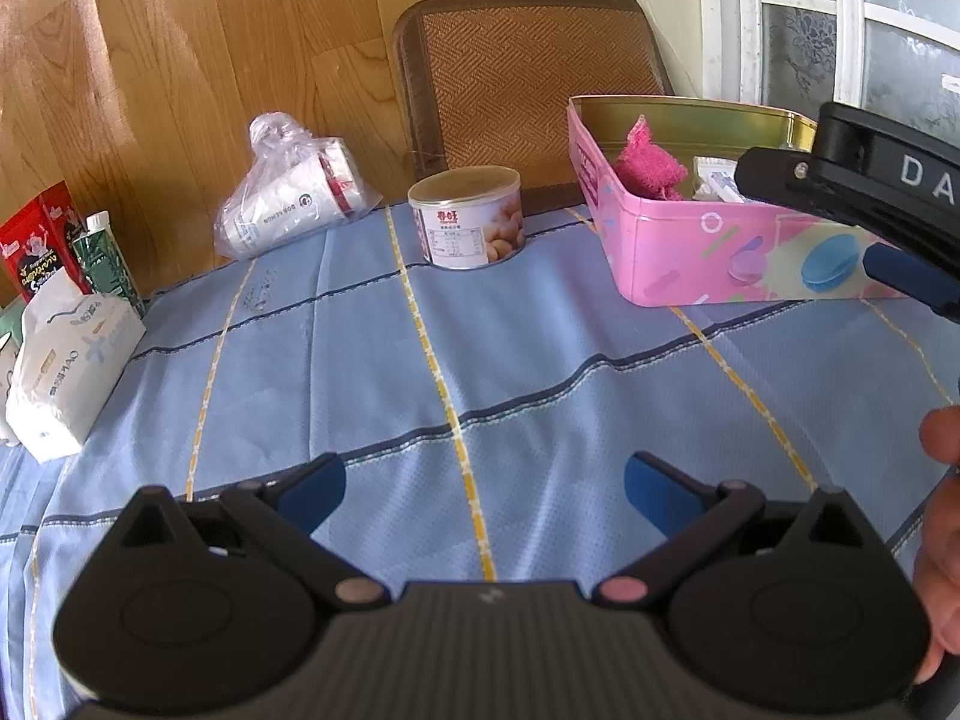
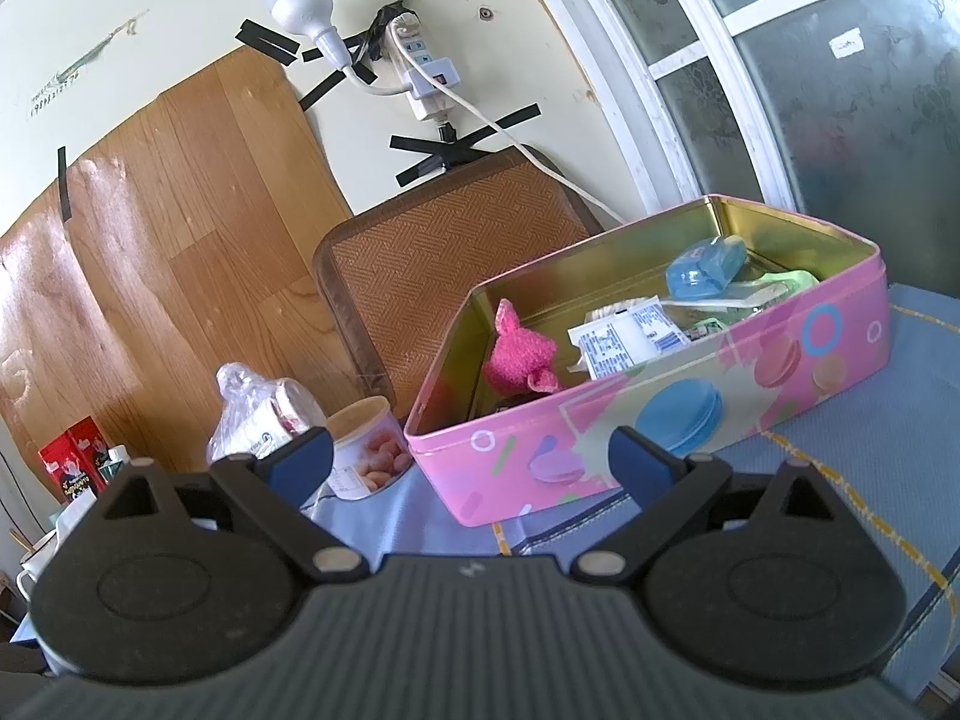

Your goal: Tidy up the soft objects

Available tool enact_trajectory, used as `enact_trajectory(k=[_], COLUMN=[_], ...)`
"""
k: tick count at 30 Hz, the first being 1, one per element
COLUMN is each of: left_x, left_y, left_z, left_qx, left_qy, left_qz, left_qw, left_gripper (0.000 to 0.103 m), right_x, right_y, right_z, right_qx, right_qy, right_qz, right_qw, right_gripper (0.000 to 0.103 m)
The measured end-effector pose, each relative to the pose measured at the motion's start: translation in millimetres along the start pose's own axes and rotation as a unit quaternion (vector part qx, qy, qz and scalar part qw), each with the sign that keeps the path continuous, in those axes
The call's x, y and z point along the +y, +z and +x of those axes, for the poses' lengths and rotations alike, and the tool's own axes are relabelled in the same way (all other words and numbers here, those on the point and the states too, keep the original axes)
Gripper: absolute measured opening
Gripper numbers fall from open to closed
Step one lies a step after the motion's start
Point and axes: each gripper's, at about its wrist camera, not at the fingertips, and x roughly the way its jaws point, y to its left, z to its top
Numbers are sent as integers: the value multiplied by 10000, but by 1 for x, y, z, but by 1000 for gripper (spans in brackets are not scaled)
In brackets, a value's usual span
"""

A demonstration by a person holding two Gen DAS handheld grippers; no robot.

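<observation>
— Grippers first: left gripper (image 1: 485, 489) spread wide, blue pads apart, nothing between them, hovering over bare blue checked tablecloth (image 1: 516, 348). Right gripper (image 2: 469, 462) likewise parted and empty, aimed at the near wall of the pink tin (image 2: 660, 420).

— Seen from the left side too? And the soft things?

— Yes, right gripper (image 1: 900, 264) entering at the right edge, just in front of the pink tin (image 1: 690, 252). Pink fuzzy cloth (image 2: 519, 354) inside the tin at its left end, bunched and partly leaning on the gold inner wall; also visible from the left wrist (image 1: 651, 159). Beside it, toward the middle, white printed packets (image 2: 630, 336); farther right, a blue soap-like pack (image 2: 705, 267) on top of something pale green (image 2: 786, 285), hard to identify.

— Elsewhere on the table?

— Round snack can (image 1: 467, 216) left of the tin, standing upright, apart from it. Farther left, paper cups in a clear bag (image 1: 288, 192) lying on their side. Tissue pack (image 1: 72, 360) at the far left edge, with red cartons (image 1: 42, 240) behind it. Woven brown chair back (image 1: 528, 78) behind the can and tin.
</observation>
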Motion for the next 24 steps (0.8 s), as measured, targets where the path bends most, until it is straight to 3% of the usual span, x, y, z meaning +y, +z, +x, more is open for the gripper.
enact_trajectory(k=[24], left_x=[-2], left_y=[-2], left_z=[2], left_qx=[41], left_qy=[-22], left_qz=[36], left_qw=[10000], left_gripper=[103], right_x=[-2], right_y=[-2], right_z=[0], right_qx=[31], right_qy=[-4], right_qz=[-3], right_qw=[10000], right_gripper=[100])
